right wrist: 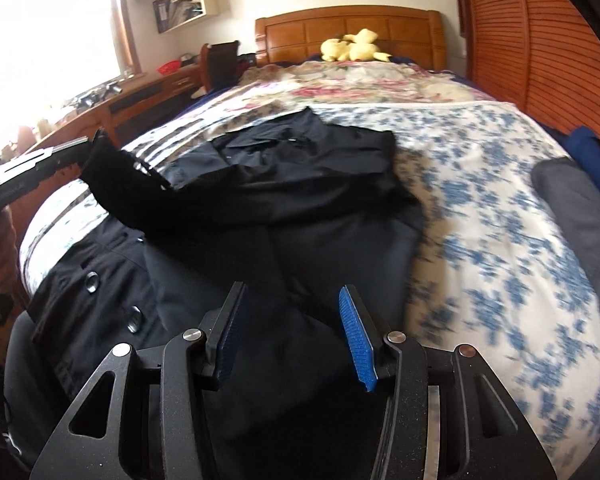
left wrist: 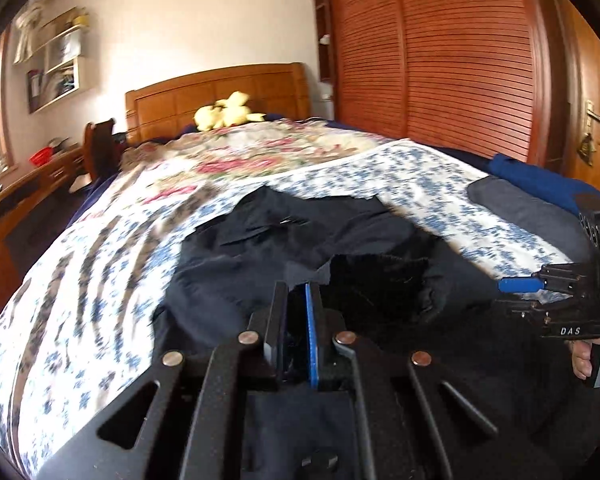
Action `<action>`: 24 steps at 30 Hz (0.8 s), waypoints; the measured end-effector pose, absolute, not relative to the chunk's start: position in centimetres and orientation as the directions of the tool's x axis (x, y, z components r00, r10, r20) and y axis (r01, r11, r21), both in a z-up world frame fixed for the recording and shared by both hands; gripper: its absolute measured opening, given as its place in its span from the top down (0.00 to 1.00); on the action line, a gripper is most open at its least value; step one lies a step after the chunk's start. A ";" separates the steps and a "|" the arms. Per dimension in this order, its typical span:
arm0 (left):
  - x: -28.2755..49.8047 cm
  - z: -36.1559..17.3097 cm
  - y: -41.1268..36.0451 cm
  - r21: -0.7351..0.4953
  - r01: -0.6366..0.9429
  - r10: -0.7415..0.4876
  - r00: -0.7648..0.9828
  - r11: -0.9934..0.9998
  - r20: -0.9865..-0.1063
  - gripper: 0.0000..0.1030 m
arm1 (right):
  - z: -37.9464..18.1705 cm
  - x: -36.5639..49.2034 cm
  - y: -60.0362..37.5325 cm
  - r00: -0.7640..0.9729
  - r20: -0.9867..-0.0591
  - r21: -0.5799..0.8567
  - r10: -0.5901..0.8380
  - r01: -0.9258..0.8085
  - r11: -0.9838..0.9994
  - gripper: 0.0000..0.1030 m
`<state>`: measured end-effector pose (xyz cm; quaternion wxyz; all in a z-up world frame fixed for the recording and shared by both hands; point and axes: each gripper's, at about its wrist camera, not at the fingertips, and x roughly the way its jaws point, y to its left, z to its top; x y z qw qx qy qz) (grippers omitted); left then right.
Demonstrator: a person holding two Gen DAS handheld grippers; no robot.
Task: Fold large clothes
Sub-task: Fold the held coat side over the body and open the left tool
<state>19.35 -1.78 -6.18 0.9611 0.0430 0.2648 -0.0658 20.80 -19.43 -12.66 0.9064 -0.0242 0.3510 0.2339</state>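
Observation:
A large dark navy coat [right wrist: 300,184] with round buttons [right wrist: 134,319] lies on the flowered bedspread [right wrist: 480,184]; it also shows in the left wrist view [left wrist: 300,248]. My left gripper [left wrist: 298,296] is shut on a part of the coat, seemingly a sleeve, and holds it lifted; in the right wrist view it shows at the left [right wrist: 82,148] with the dark cloth hanging from it. My right gripper [right wrist: 292,320] is open and empty just above the coat's near part; in the left wrist view it shows at the right edge [left wrist: 524,292].
A grey folded cloth [right wrist: 580,208] and a blue cloth [right wrist: 588,140] lie at the bed's right edge. A yellow plush toy [right wrist: 354,46] sits by the wooden headboard [right wrist: 348,26]. A wooden desk [right wrist: 140,96] stands left, a slatted wardrobe [left wrist: 440,52] right.

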 end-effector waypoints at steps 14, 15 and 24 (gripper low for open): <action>17.5 -11.3 5.0 0.024 0.025 -0.007 0.806 0.999 -0.592 0.95 | -16.8 24.2 -11.9 0.618 -0.663 0.097 0.421 -0.488 0.868 0.53; 17.4 -11.5 5.2 0.025 0.020 -0.001 0.803 0.999 -0.596 0.95 | -16.9 24.1 -11.9 0.620 -0.663 0.092 0.419 -0.489 0.867 0.53; 15.8 -12.8 6.4 0.018 -0.010 0.019 0.776 1.000 -0.630 0.94 | -16.3 24.0 -11.6 0.619 -0.677 0.073 0.398 -0.481 0.874 0.53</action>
